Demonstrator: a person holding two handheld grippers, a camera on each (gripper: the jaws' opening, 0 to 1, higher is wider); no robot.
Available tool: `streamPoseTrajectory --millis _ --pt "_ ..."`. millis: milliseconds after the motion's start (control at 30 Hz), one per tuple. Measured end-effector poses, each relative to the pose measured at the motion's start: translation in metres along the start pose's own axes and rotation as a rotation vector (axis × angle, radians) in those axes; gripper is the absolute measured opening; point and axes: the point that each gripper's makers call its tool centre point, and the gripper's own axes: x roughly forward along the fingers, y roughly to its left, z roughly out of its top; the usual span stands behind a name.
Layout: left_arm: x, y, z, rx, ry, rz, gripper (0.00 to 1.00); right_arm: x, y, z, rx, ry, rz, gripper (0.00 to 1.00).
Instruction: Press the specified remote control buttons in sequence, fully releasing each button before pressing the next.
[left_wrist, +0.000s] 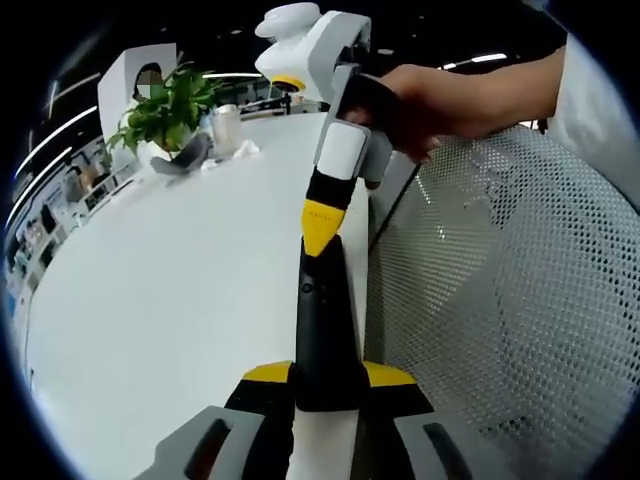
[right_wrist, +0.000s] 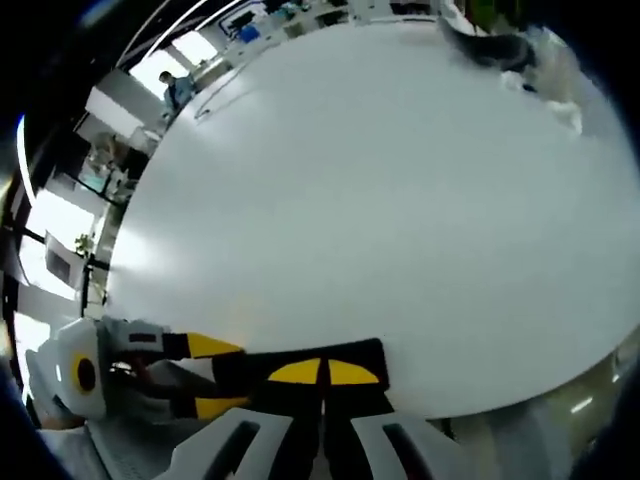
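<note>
Remote control (left_wrist: 322, 330) is clamped between the jaws of our left gripper (left_wrist: 327, 385), held just above the white table (left_wrist: 170, 300). Our right gripper (left_wrist: 322, 228) has its yellow tips together, touching the remote's far end; we judge a press is in hand, but how many remain we cannot tell. A plant (left_wrist: 165, 108) stands well apart; a mesh chair (left_wrist: 510, 290) is beside us.
</note>
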Motion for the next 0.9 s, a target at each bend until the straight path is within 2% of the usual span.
streamPoseTrajectory --millis 267,400,700,900 --pt "0.0000 0.0000 0.0000 -0.003 -0.002 0.000 0.24 0.0049 0.0042 -0.0080 -0.029 0.047 -0.004 0.00" --pt "-0.0001 -0.0003 -0.0003 -0.002 -0.001 0.000 0.24 0.0040 0.0029 -0.0072 -0.046 0.036 -0.003 0.00" --pt "0.0000 0.0002 -0.0004 -0.001 0.001 0.000 0.24 0.0044 0.0021 -0.0061 0.001 0.015 0.032 0.00" --pt "-0.0001 0.0005 -0.0002 0.001 0.004 0.001 0.24 0.0042 0.0027 -0.0058 -0.002 0.010 0.046 0.00"
